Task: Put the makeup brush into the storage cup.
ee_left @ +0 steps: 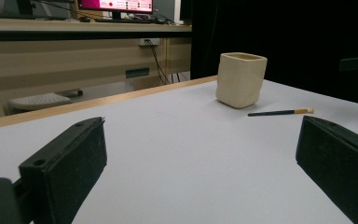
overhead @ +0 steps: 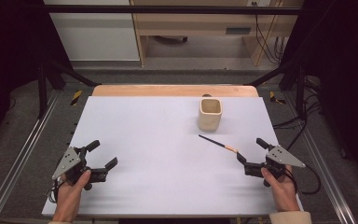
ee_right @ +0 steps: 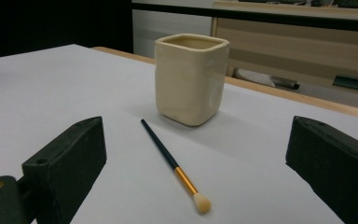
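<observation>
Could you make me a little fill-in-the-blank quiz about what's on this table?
1. The brush lies flat on the table, and the cream cup stands ____ beside it.
2. Both the left gripper and the right gripper have their jaws ____.
3. The gripper nearer the brush is the ____ one.
4. The brush's pale bristle tip points ____ from the cup.

Missing words: upright; open; right; away

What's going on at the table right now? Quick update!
Left gripper, right gripper: both open, empty. Paintbrush flat on table, lying before right gripper. Cream cup upright beyond it. Nothing in the way.
</observation>
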Tool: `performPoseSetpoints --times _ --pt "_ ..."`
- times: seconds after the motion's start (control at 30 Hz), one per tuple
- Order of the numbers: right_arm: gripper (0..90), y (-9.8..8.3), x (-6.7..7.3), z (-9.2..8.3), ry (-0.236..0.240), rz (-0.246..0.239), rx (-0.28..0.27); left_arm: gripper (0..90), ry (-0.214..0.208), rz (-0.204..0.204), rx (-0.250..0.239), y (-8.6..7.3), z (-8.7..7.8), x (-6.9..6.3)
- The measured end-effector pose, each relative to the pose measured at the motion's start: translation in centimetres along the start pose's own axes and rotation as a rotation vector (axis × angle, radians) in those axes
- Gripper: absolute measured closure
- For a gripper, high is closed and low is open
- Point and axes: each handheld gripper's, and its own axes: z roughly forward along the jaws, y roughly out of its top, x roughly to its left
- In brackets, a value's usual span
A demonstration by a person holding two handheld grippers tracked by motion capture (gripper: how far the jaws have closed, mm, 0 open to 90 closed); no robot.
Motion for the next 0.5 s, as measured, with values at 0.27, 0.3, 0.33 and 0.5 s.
performPoseSetpoints --times 0.27,0.3,0.33,0.5 --pt "5.1 0.1 0.3 0.0 0.056 0.038 0.056 1.0 0.009 0.002 0.002 0.0 -0.5 -0.2" --pt "5.1 0.1 0.3 0.0 0.056 0.038 0.056 1.0 0.009 0.002 0.002 0.0 -0.5 -0.2" --pt "4.7 0.3 0.6 0.2 0.073 0.026 0.088 1.1 0.011 0.005 0.006 0.0 -0.6 -0.2" --pt "5.3 1.5 0.9 0.4 0.092 -0.015 0.171 1.2 0.013 0.011 0.011 0.0 -0.8 -0.2"
